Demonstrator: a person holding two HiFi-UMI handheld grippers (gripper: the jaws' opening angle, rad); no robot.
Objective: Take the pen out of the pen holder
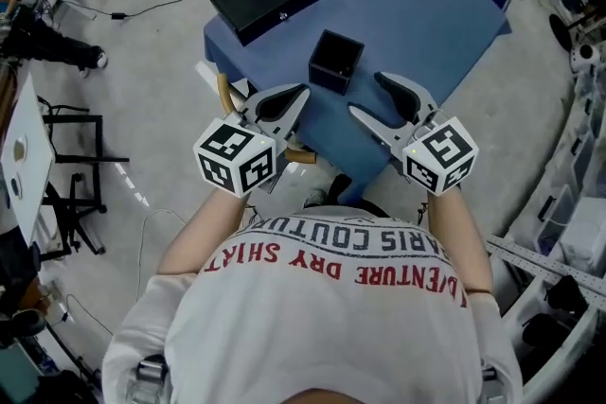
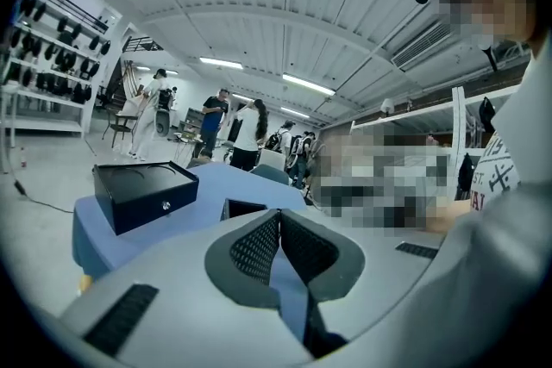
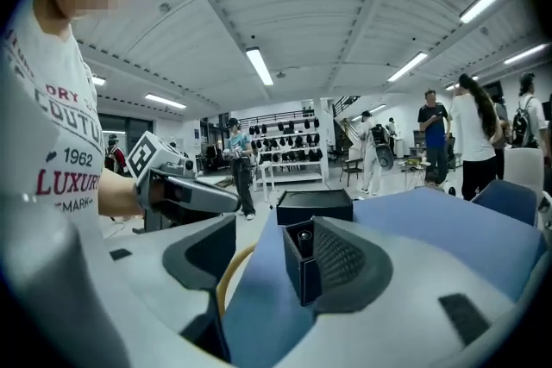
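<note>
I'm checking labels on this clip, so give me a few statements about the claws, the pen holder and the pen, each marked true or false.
1. The right claw is open and grips nothing. True.
2. The left claw is spread wide. False: its jaws are together, with nothing between them.
3. The pen holder stands on the blue table cover. True.
4. The pen is already out, held in the right claw. False: its end shows inside the pen holder.
</note>
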